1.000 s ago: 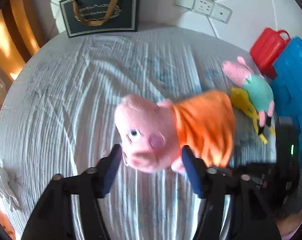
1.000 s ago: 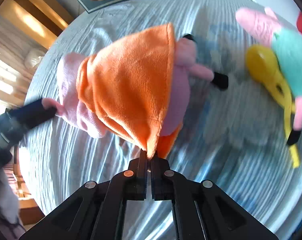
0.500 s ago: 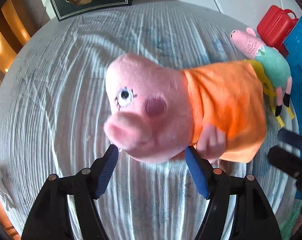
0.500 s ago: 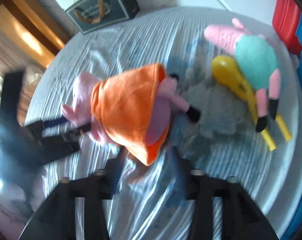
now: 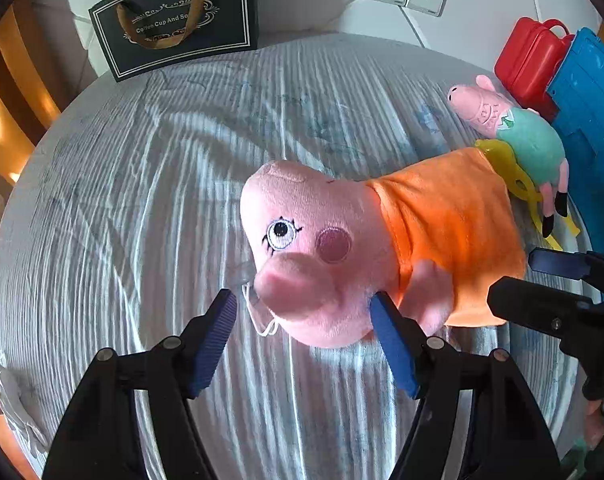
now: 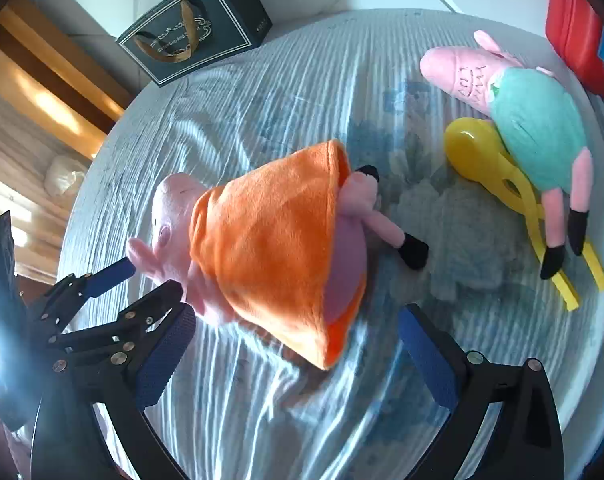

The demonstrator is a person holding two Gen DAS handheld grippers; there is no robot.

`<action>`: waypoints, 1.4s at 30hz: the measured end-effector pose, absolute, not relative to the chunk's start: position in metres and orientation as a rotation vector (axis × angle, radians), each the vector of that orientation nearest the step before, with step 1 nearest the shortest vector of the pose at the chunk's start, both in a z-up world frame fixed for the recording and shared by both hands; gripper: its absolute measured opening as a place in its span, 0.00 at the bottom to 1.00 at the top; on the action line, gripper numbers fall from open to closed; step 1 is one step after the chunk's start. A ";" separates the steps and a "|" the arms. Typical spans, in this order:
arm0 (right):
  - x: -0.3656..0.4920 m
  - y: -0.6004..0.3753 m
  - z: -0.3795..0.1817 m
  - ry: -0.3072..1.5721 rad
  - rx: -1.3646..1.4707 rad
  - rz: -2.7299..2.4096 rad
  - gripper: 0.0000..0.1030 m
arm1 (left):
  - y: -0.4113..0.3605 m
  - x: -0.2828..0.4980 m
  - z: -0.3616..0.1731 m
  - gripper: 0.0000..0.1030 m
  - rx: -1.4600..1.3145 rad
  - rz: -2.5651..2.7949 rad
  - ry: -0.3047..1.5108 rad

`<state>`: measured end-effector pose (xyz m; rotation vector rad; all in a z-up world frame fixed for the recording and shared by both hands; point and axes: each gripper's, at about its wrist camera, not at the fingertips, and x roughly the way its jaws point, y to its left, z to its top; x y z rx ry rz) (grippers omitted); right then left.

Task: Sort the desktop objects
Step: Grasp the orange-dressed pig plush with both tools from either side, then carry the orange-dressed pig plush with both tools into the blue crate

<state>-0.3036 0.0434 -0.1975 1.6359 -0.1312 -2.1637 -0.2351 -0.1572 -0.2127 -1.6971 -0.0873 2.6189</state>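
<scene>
Gripping the orange-dressed pig plush (image 5: 341, 256) by its head, left gripper (image 5: 303, 338); right gripper (image 6: 298, 354) jaws just opened wide, hem between them, untouched.

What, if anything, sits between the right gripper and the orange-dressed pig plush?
Nothing visible. The right gripper has just been opening its jaws; the hem of the orange-dressed pig plush lies between them, untouched. The left gripper holds the plush's head end, clear of that path.
</scene>
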 end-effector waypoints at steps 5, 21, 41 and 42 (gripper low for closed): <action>-0.319 0.032 -0.209 -0.117 1.668 -2.145 1.00 | -0.154 -0.254 -0.227 0.86 -1.690 2.583 -0.114; -0.352 0.025 -0.235 -0.144 1.652 -2.117 0.84 | -0.148 -0.266 -0.239 0.74 -1.568 2.550 -0.192; -0.251 0.128 -0.109 -0.180 1.356 -2.488 0.77 | -0.024 -0.217 -0.103 0.69 -1.146 2.560 0.071; -0.244 0.139 -0.097 -0.195 1.326 -2.527 0.77 | -0.013 -0.217 -0.089 0.69 -1.106 2.553 0.087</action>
